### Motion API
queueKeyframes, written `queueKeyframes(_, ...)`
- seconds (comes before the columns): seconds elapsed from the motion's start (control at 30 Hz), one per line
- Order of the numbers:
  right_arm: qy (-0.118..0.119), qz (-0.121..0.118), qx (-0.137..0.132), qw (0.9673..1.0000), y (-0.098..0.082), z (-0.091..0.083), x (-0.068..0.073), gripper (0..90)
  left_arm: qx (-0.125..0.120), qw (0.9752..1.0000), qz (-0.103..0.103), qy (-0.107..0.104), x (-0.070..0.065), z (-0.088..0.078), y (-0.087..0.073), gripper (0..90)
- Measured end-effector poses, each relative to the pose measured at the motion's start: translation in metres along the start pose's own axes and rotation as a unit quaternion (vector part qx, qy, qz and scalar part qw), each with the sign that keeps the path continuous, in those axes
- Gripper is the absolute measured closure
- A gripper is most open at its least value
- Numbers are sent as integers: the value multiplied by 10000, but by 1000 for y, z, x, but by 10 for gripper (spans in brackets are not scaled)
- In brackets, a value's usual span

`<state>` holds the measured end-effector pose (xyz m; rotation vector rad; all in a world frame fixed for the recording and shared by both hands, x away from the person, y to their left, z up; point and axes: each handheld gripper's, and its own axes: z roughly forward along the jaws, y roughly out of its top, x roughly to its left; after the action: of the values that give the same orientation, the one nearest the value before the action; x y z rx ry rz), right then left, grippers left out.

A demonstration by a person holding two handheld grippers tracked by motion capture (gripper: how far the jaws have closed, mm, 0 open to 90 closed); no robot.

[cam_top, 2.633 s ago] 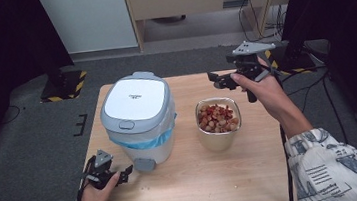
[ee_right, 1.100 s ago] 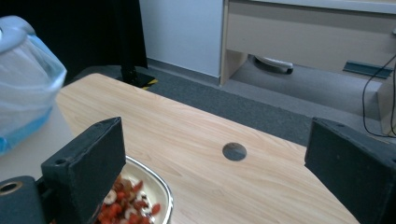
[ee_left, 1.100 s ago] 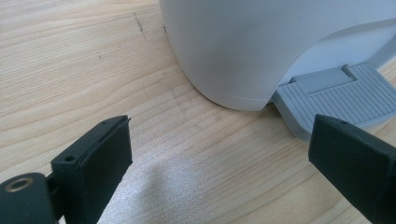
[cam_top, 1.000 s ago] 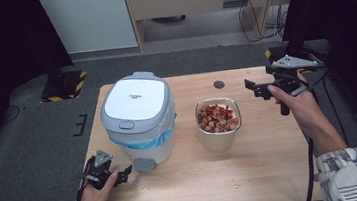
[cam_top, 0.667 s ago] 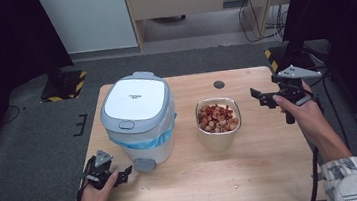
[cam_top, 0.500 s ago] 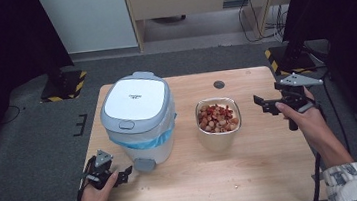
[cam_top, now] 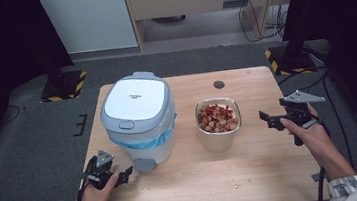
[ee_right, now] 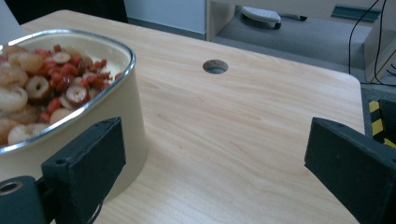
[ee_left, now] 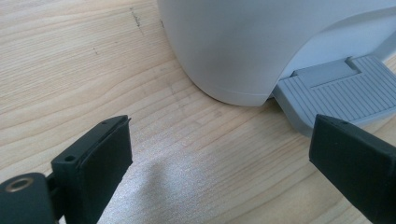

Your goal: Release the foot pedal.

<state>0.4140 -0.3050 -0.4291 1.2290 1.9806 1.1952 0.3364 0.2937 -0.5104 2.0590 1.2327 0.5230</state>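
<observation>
Judging by its thin steel-rimmed wall and loose fruit filling, the bowl [cam_top: 218, 124] near the table's [cam_top: 274, 171] right edge looks top-heavy and slippery, so the wide-open right gripper [cam_top: 269, 119] should pinch its rim.

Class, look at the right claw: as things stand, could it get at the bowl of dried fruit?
Probably yes. The right claw stands open beside the bowl, facing it, with only bare table between them.

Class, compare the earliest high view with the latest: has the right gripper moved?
Yes. The right gripper has come from behind the bowl toward the table's near right side, beside the bowl, jaws open.
</observation>
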Motion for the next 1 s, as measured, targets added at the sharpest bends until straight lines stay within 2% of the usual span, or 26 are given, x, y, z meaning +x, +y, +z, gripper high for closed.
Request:
queueKeyframes(0.23,26,-43,147,9999,-20,3,3,55,4,10000,8,-3,0,0,0,49)
queueKeyframes(0.43,63,29,300,9995,-36,10,6,54,31,10000,30,-7,0,1,0,49)
queueKeyframes(0.77,135,44,530,9985,-47,30,15,55,60,10000,59,27,1,1,-1,49)
queueKeyframes(0.83,82,55,541,9985,-48,35,15,59,52,10000,15,33,2,1,-2,50)
queueKeyframes(0.9,-110,39,513,9986,-48,39,14,66,63,10000,-7,66,4,2,-3,52)
queueKeyframes(1.0,-230,154,494,9984,-48,43,11,65,89,9999,-11,118,6,2,-3,56)
